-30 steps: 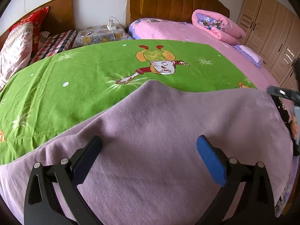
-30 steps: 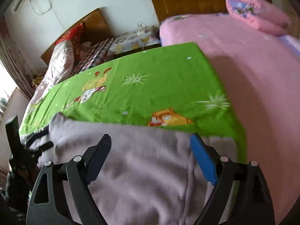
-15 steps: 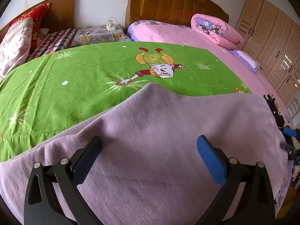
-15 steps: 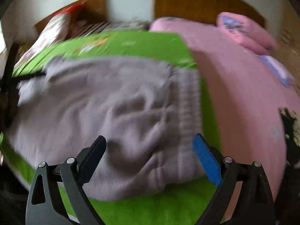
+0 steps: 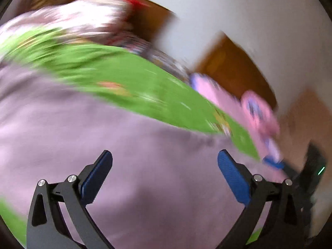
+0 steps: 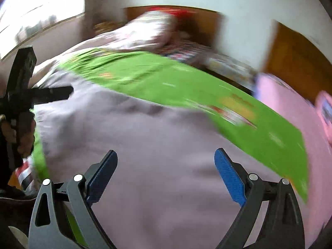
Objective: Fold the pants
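Pale lilac pants (image 5: 128,155) lie spread over a green cartoon sheet (image 5: 132,76) on the bed, blurred by motion in both views. My left gripper (image 5: 165,174) hovers over the cloth, open, nothing between its blue pads. My right gripper (image 6: 166,172) is also open above the pants (image 6: 161,145), holding nothing. In the right wrist view the left gripper (image 6: 51,93) shows as a black tool at the far left, by the pants' edge, held by a hand (image 6: 22,137). In the left wrist view the right gripper (image 5: 290,166) appears dimly at the right edge.
The green sheet (image 6: 186,83) covers the near bed. A pink bedspread (image 6: 290,103) lies on the neighbouring bed at right. Patterned pillows (image 6: 149,33) and wooden headboards (image 6: 294,54) stand at the back. A bright window (image 6: 41,10) is at upper left.
Both cameras have swung and tilted sharply, blurring the scene. The right gripper has moved over the middle of the pants; both grippers stay open.
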Action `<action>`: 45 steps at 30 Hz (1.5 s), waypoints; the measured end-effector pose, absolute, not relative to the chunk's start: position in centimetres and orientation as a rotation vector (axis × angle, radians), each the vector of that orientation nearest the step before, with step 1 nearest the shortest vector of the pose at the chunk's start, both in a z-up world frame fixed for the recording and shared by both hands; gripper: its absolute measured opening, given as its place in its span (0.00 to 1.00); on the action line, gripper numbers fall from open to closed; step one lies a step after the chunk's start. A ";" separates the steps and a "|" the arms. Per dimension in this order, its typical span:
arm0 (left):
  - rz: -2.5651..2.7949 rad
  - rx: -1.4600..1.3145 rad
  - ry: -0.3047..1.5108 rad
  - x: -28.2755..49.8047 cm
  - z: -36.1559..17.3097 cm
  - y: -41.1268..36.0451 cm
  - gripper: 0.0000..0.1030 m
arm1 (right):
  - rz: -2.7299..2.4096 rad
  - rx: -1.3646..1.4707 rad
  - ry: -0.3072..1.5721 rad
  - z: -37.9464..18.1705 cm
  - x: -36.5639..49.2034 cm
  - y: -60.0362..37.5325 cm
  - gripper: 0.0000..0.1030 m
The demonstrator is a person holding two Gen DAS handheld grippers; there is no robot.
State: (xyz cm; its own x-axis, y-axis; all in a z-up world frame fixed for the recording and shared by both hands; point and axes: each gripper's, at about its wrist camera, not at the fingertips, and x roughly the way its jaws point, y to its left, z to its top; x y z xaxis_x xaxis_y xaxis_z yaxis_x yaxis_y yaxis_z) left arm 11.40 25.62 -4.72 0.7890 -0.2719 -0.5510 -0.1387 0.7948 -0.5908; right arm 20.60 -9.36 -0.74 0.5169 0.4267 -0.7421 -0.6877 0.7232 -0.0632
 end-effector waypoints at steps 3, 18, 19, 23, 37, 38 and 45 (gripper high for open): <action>0.052 -0.891 0.584 6.6 -6.0 34.6 0.98 | 0.868 -0.453 0.750 -0.9 19.9 -1.0 0.88; 0.137 -1.255 0.396 0.5 -11.9 50.7 0.89 | 1.147 -0.558 0.828 -4.5 19.5 16.6 0.88; 0.137 -1.257 0.402 0.7 -12.1 50.9 0.89 | 1.135 -0.553 0.842 -4.9 19.9 16.7 0.88; 0.121 -1.266 0.391 1.0 -12.7 51.6 0.84 | 1.123 -0.488 0.906 -6.2 21.1 16.5 0.88; 0.044 -1.209 0.359 3.7 -13.8 52.8 0.58 | 1.176 -0.455 0.879 -6.9 21.1 16.5 0.96; 0.028 -1.206 0.351 3.9 -13.5 53.0 0.66 | 1.180 -0.449 0.881 -6.9 21.2 16.4 0.96; 0.121 -1.099 0.400 4.8 -12.2 52.7 0.17 | 1.179 -0.437 0.918 -6.1 21.5 16.5 0.96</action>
State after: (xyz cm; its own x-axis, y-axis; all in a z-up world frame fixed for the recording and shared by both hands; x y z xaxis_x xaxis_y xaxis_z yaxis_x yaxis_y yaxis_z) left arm 4.79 52.66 -12.15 0.9222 -0.1006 -0.3733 -0.2907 0.4561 -0.8411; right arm 21.51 16.54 -6.12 0.0918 0.5942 -0.7990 -0.9204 0.3570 0.1597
